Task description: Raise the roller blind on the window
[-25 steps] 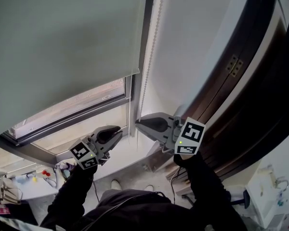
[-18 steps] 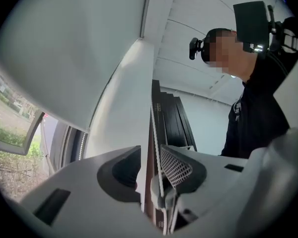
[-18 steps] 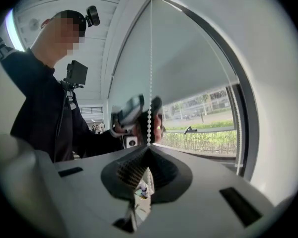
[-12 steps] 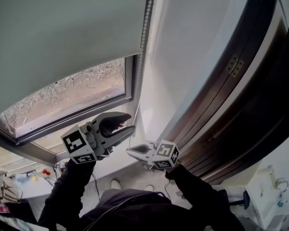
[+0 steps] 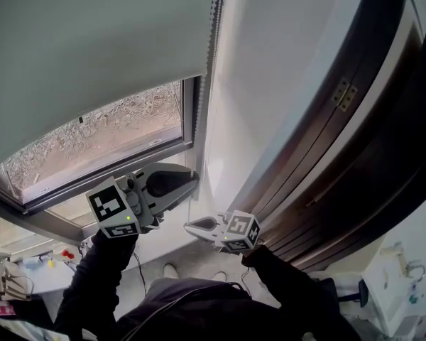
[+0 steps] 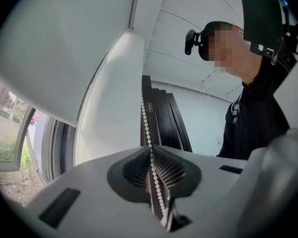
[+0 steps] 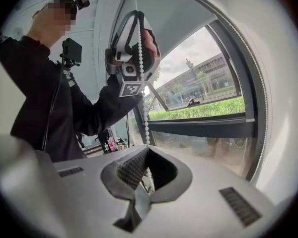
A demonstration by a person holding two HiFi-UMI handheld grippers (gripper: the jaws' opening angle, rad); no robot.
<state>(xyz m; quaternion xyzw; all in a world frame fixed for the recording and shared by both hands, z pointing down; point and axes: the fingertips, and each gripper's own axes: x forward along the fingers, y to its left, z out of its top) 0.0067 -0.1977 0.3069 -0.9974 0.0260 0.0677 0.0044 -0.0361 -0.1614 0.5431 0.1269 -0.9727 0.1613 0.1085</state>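
Cord [image 6: 146, 128] of small round white beads

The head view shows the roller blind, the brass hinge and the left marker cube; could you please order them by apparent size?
1. roller blind
2. left marker cube
3. brass hinge, though it sits farther from the camera

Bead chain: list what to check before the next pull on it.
1. Grip of left gripper on bead chain: ok; its fingers have just been closing, with the chain between them.
2. Grip of right gripper on the chain, below the left: ok, shut on it.
3. Chain straight between the two grippers: ok.
4. Is the roller blind fully raised: not ok; it covers the upper window.
5. Chain free at its top end: cannot tell, out of view.
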